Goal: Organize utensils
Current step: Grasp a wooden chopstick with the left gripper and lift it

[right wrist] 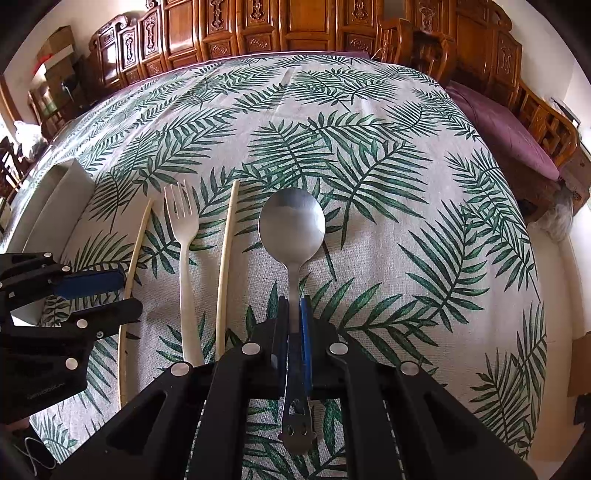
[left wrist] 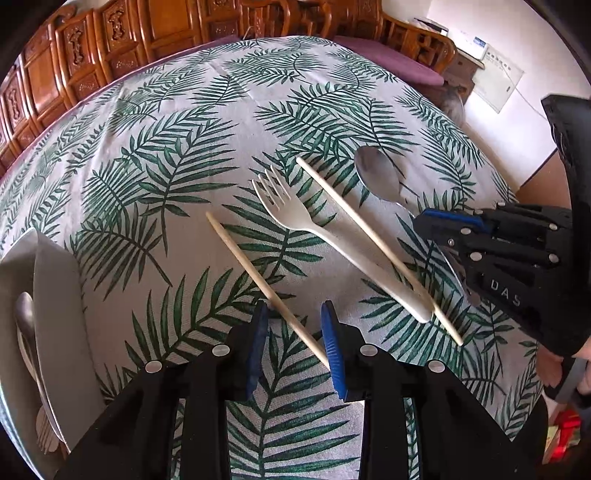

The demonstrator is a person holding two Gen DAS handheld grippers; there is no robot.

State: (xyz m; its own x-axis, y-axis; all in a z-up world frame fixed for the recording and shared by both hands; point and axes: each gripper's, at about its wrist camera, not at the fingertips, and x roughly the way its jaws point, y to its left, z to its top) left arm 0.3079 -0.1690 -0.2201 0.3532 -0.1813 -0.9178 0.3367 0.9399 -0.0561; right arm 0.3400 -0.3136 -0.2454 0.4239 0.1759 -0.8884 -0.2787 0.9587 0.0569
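On the leaf-print tablecloth lie a pale chopstick (left wrist: 266, 286), a cream plastic fork (left wrist: 332, 236), a second chopstick (left wrist: 376, 247) and a metal spoon (left wrist: 378, 177). My left gripper (left wrist: 295, 347) is open, its blue pads either side of the near end of the first chopstick. My right gripper (right wrist: 293, 325) is shut on the handle of the metal spoon (right wrist: 291, 221), whose bowl points away over the cloth. The fork (right wrist: 184, 240) and both chopsticks (right wrist: 225, 266) lie left of the spoon in the right wrist view. The left gripper (right wrist: 99, 295) shows there, straddling the left chopstick (right wrist: 135, 251).
A white organizer tray (left wrist: 55, 314) stands at the left table edge and holds another metal spoon (left wrist: 26, 321) and some pale utensils. Carved wooden cabinets (right wrist: 295, 26) and a bench with a purple cushion (right wrist: 509, 133) surround the table.
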